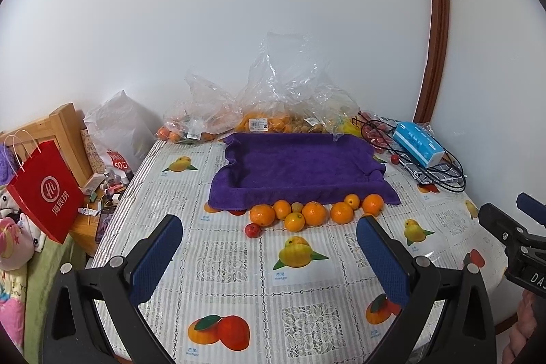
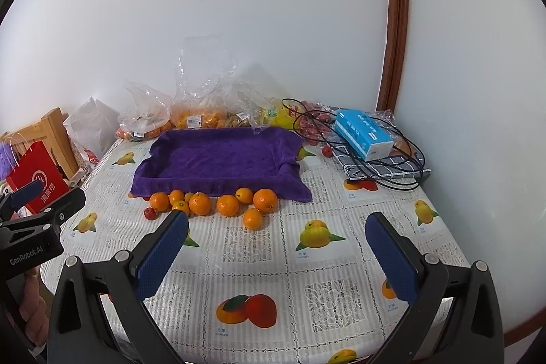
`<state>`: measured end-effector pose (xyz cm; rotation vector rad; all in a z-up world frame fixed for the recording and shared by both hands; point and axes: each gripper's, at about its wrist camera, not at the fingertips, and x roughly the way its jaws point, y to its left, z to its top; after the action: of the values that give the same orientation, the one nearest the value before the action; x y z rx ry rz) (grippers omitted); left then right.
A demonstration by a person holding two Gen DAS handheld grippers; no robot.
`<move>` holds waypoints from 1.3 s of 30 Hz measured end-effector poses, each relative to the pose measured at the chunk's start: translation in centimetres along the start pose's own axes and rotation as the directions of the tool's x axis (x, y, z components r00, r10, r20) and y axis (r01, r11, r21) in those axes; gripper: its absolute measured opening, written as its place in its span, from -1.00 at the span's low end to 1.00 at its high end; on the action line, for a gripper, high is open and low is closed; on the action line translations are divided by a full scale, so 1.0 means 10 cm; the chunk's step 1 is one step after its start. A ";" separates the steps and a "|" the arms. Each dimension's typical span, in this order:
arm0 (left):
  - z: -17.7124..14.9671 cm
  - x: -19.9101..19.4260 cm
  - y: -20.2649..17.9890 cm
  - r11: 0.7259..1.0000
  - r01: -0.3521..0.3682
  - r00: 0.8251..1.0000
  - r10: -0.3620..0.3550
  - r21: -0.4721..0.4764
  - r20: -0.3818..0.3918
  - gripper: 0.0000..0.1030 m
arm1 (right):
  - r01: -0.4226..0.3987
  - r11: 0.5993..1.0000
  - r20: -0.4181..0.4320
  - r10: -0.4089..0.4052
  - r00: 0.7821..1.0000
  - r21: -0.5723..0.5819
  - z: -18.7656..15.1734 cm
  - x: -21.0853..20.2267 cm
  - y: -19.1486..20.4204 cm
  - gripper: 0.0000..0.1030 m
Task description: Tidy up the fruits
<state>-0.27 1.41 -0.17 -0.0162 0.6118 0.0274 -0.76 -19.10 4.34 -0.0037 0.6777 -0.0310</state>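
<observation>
Several oranges (image 1: 314, 213) (image 2: 228, 205) lie in a loose row on the tablecloth, right against the front edge of a purple towel-lined tray (image 1: 293, 169) (image 2: 218, 159). A small red fruit (image 1: 253, 230) (image 2: 149, 213) sits at the row's left end. One more red fruit (image 1: 394, 159) (image 2: 327, 151) rests beyond the tray's right side. My left gripper (image 1: 269, 258) is open, hovering over the table short of the oranges. My right gripper (image 2: 276, 256) is open too, equally short of them, nothing between its fingers. Each gripper shows at the edge of the other's view.
Clear plastic bags of fruit (image 1: 259, 121) (image 2: 198, 118) stand behind the tray by the wall. A blue tissue box (image 1: 418, 144) (image 2: 363, 139) lies on black cables and a checked cloth at the back right. A red paper bag (image 1: 46, 190) and clutter sit left of the table.
</observation>
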 end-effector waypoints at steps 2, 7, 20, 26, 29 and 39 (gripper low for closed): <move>-0.01 -0.01 0.01 1.000 0.000 1.000 0.000 -0.004 0.005 1.00 | -0.003 1.000 -0.001 0.003 1.000 -0.001 0.00 0.00 0.01 0.98; 0.00 -0.03 0.03 1.000 -0.017 1.000 0.017 -0.007 0.011 1.00 | -0.004 1.000 -0.004 0.004 1.000 -0.007 0.00 0.01 0.03 0.98; -0.04 0.02 0.13 1.000 -0.009 1.000 0.009 -0.028 0.004 1.00 | 0.008 1.000 -0.013 -0.008 1.000 -0.007 -0.02 0.05 0.06 0.98; -0.04 0.09 0.16 1.000 -0.003 1.000 0.004 -0.017 0.014 1.00 | 0.037 0.999 -0.009 -0.037 0.999 -0.015 -0.02 0.12 0.09 0.99; -0.02 0.18 0.14 1.000 -0.021 1.000 0.021 0.007 0.013 1.00 | 0.037 0.999 -0.018 -0.037 0.999 -0.017 0.00 0.23 0.08 0.99; -0.05 0.89 0.19 1.000 0.004 0.997 -0.005 -0.015 -0.074 1.00 | -0.034 0.998 -0.087 0.038 0.995 0.048 -0.03 0.90 -0.02 0.99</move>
<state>6.65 3.51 -5.72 -0.0329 0.6860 0.0274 6.01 -19.59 -1.53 0.0551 0.7648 -0.0123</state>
